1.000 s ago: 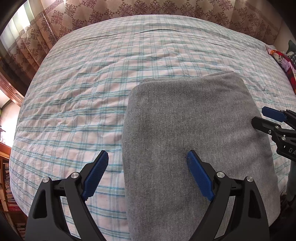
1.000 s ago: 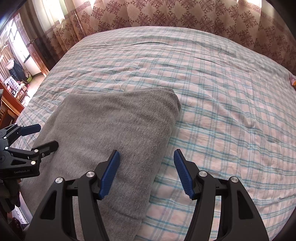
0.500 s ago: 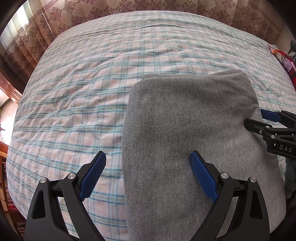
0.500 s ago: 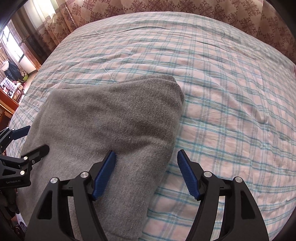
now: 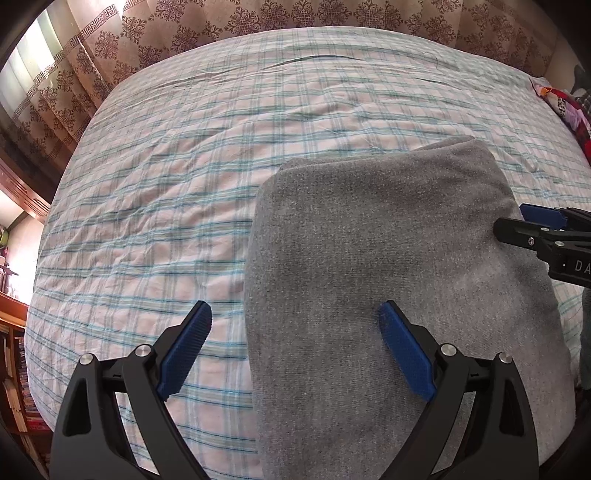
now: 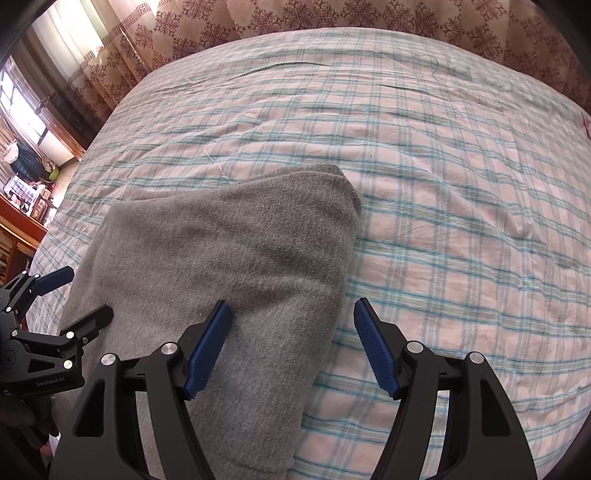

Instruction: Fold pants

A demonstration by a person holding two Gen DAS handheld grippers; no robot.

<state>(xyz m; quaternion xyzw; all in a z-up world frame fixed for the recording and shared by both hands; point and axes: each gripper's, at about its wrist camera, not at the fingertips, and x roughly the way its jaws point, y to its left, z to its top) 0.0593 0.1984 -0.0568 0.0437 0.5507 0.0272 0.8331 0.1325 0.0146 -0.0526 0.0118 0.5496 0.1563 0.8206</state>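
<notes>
The grey pants (image 5: pixel 388 266) lie folded into a thick rectangle on the plaid bed near its front edge; they also show in the right wrist view (image 6: pixel 229 258). My left gripper (image 5: pixel 295 332) is open and empty, its jaws straddling the pants' left edge just above the cloth. My right gripper (image 6: pixel 293 332) is open and empty, straddling the pants' right edge. Each gripper shows in the other's view: the right one (image 5: pixel 524 221) at the pants' right side, the left one (image 6: pixel 77 291) at the left side.
The bed (image 5: pixel 221 166) has a pink and teal plaid sheet with small wrinkles. Patterned curtains (image 6: pixel 332 18) hang behind it. A colourful cloth (image 5: pixel 569 107) lies at the far right. Wooden furniture and shelves (image 6: pixel 22 229) stand at the left.
Both grippers, still open, have shifted slightly over the pants' side edges. The pants have stayed flat in place.
</notes>
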